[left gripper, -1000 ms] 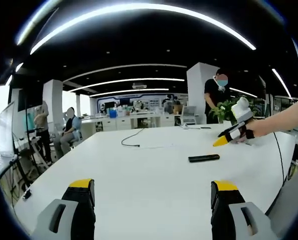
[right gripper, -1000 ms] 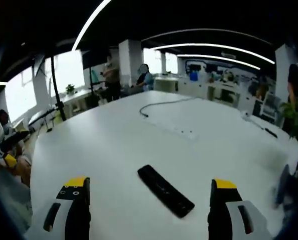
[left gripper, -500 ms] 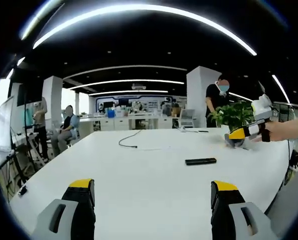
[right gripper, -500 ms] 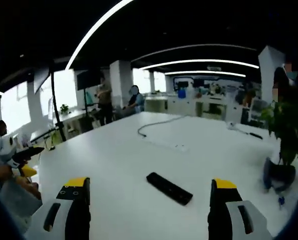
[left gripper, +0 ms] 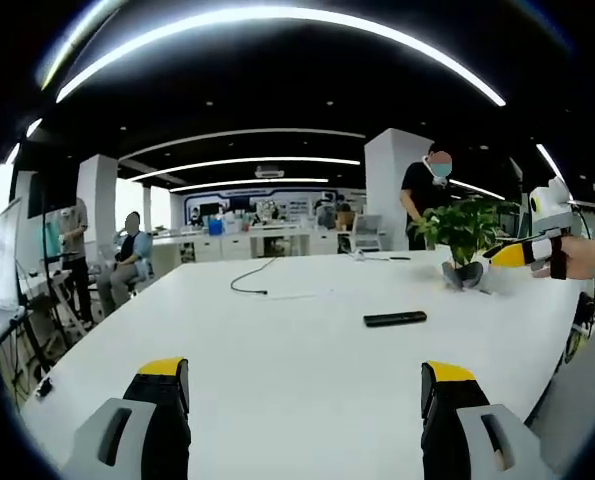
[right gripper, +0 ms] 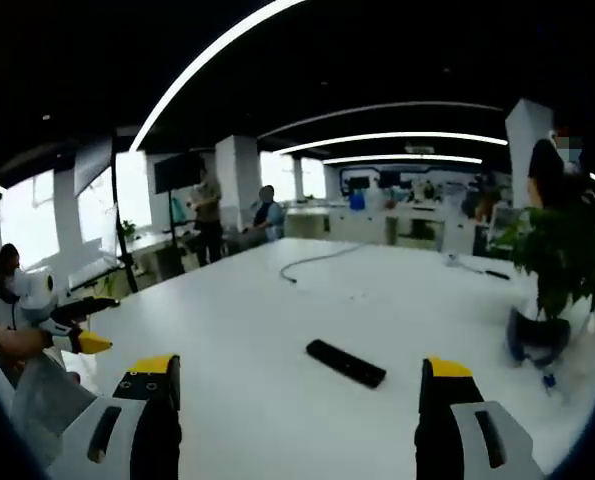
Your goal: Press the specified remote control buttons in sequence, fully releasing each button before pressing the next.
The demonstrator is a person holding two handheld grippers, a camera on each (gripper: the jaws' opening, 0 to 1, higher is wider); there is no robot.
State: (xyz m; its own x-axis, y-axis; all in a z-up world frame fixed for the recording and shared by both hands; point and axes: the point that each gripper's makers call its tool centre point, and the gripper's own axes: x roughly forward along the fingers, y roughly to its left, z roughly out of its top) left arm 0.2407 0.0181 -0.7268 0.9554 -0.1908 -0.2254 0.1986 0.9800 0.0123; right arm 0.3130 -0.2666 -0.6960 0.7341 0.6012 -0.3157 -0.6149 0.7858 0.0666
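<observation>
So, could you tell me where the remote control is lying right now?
The remote control lies flat on the white table, untouched, ahead of both open grippers; the potted plant stands beyond it in the left gripper view.

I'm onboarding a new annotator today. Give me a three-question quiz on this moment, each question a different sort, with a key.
1. True or false: the remote control lies flat on the white table, with neither gripper touching it.
2. Multiple choice: what stands on the table near its far right edge in the left gripper view? A) a laptop B) a potted plant C) a stack of books
3. Fill in: the jaws of the right gripper are ____.

Key: 1 true; 2 B; 3 open, with the remote lying on the table beyond them, not between them. The left gripper is open too.
</observation>
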